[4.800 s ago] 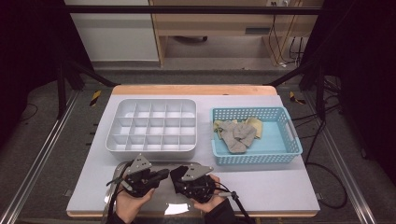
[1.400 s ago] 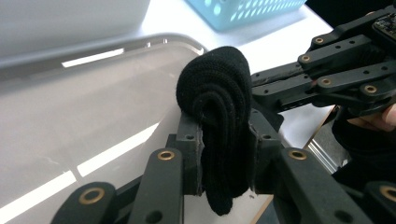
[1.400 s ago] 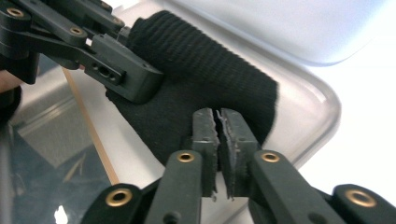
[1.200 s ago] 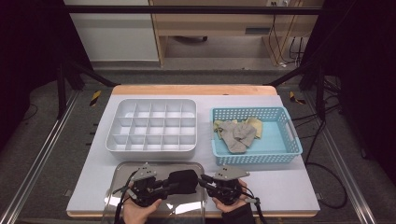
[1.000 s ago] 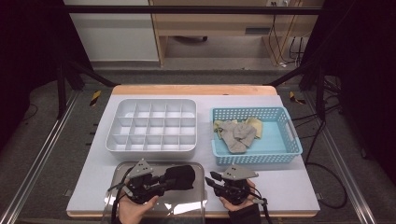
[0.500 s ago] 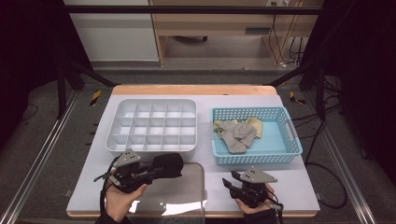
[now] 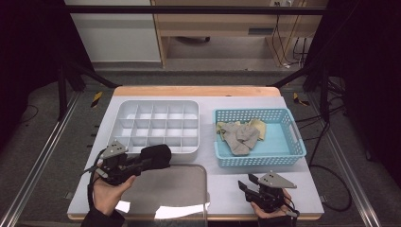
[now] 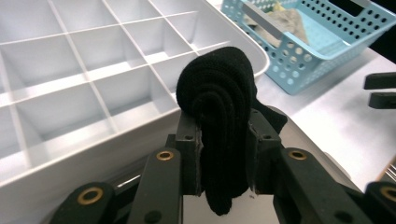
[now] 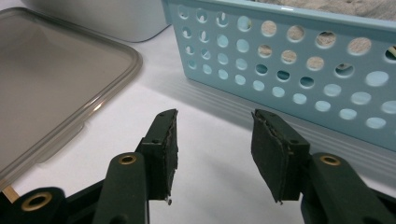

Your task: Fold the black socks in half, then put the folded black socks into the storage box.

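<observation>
Rolled black sock point(image 8: 218, 116) sits clamped between the pads of my left gripper point(image 8: 223, 154), its rounded end sticking out past my fingertips and its tail hanging below them. From above, that sock point(image 7: 155, 156) hangs just off the near edge of the white divided tray point(image 7: 158, 107), over the far rim of the clear lid point(image 7: 189, 169) that lies flat on the white table point(image 7: 246, 101). My right gripper point(image 9: 212, 140) rests low near the table's front edge; its jaws have just been opening and now stand apart with nothing between them, only bare tabletop. Just ahead of it stands the blue basket point(image 9: 280, 60), holding grey and yellow socks point(image 7: 240, 135).
</observation>
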A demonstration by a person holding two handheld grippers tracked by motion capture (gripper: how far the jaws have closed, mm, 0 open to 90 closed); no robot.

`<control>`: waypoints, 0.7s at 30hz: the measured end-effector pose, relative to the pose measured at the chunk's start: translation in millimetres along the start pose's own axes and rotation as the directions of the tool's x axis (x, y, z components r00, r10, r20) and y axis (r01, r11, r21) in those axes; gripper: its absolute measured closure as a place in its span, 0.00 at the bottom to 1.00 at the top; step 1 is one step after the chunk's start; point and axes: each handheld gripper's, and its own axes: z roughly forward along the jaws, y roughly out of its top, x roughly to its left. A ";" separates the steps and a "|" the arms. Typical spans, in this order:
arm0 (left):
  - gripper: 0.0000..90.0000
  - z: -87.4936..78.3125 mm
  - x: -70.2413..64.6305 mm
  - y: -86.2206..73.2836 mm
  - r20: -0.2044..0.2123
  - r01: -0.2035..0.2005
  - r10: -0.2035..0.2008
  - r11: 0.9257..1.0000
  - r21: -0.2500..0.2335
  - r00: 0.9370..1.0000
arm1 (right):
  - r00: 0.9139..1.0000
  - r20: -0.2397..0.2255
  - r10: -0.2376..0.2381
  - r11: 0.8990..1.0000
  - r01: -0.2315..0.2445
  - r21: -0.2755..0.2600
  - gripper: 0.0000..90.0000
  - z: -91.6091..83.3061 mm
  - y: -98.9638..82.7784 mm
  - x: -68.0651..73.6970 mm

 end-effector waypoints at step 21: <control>0.77 -11.7 37.1 34.9 -0.111 0.004 -0.001 1.000 0.026 0.994 | 1.000 -0.001 -0.010 1.000 0.010 0.018 0.55 -0.4 -3.4 0.4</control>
